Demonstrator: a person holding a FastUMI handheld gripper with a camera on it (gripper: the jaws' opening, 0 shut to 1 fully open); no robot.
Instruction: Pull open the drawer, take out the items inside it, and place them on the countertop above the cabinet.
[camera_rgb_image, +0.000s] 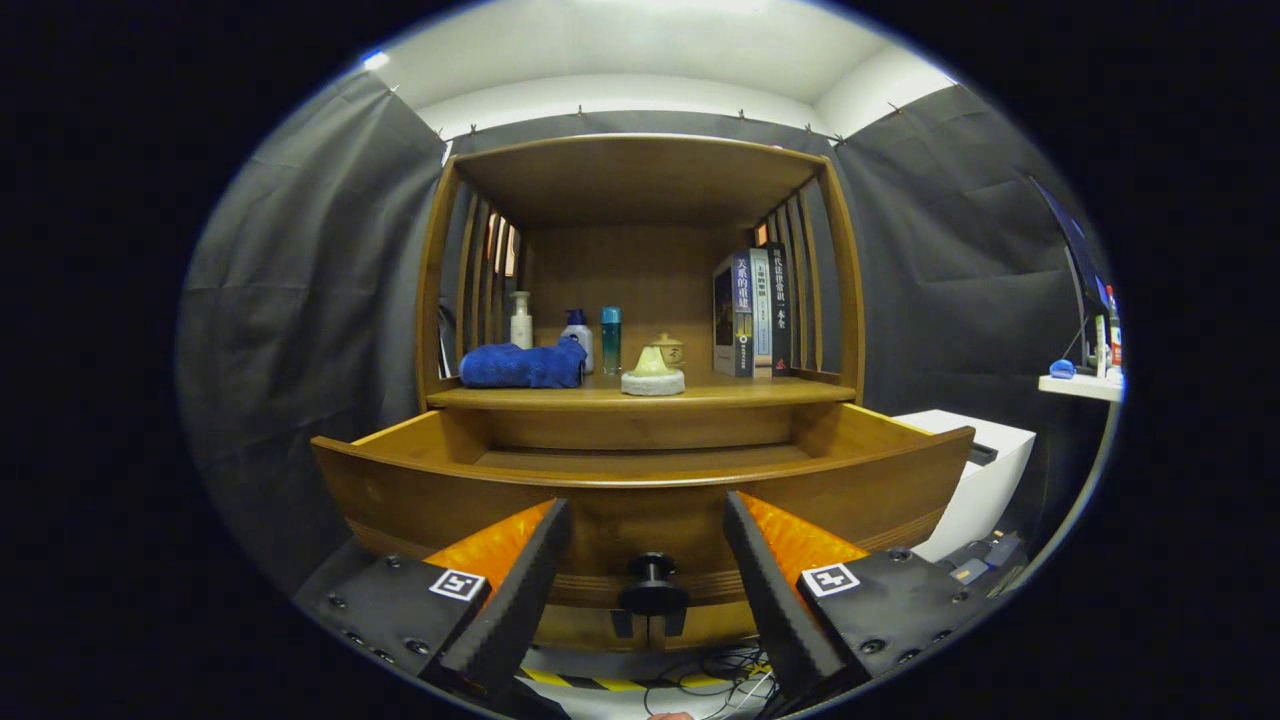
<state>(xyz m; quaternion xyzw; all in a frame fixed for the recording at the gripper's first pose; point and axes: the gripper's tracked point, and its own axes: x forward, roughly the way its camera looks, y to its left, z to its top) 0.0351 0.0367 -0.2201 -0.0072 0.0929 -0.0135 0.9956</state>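
The wooden drawer (640, 490) stands pulled out of the cabinet toward me, its curved front close to my fingers. Its dark knob (652, 585) sits between my two fingertips, and neither finger touches it. My gripper (645, 590) is open. What I can see of the drawer's inside is bare wood; the front wall hides the near part. On the countertop (640, 395) above lie a folded blue cloth (523, 365) and a pale round item with a cone-shaped top (653, 375).
At the back of the countertop stand a pump bottle (521, 320), a white bottle (578, 335), a teal bottle (610, 340) and a small jar (668, 350). Books (752, 312) lean at the right. A white box (985, 470) sits right of the drawer. Cables (700, 670) lie on the floor.
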